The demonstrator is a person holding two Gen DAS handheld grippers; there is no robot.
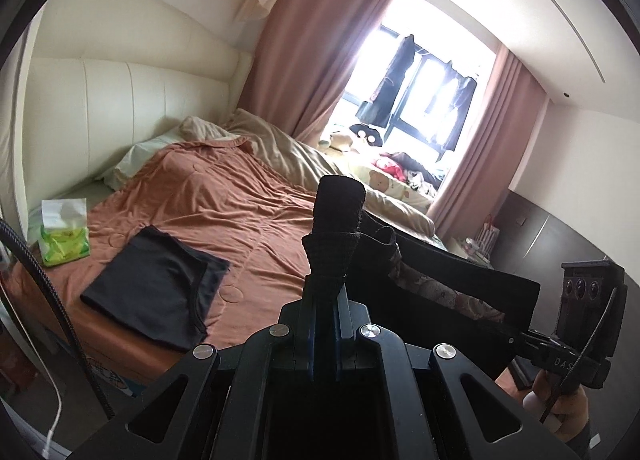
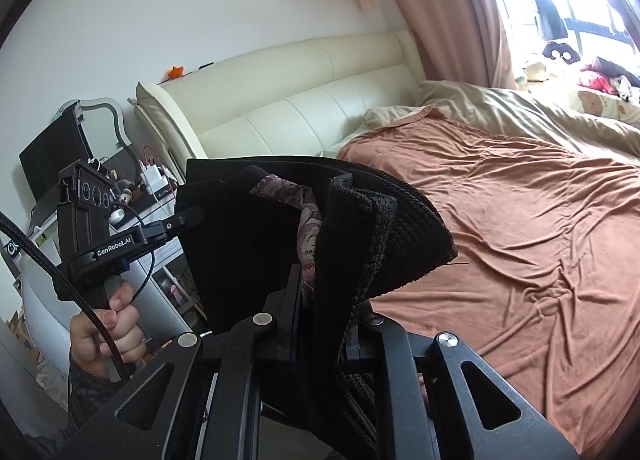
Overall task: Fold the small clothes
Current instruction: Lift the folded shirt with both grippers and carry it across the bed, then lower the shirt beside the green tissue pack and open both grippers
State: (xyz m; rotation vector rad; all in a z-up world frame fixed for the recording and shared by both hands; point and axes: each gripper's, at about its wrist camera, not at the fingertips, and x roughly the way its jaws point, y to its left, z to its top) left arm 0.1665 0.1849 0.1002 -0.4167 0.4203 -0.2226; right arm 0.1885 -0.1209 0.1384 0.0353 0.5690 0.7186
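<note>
- My left claw (image 1: 326, 296) clamps the black garment (image 1: 340, 216); its cloth bunches above the fingers.
- My right claw (image 2: 316, 300) pinches the other edge, held over the bed (image 2: 520, 220).
- Left claw housing reads "GenRobot.AI".
- Folded black shirt (image 1: 156, 292) lies left.

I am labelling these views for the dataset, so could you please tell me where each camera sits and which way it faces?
Left wrist: on the left hand-held gripper, facing the window across the bed; the right hand shows.
Right wrist: on the right hand-held gripper, facing the headboard; the left hand shows.
Shared: both grippers shut on one black garment, plus the bed, the curtain.
</note>
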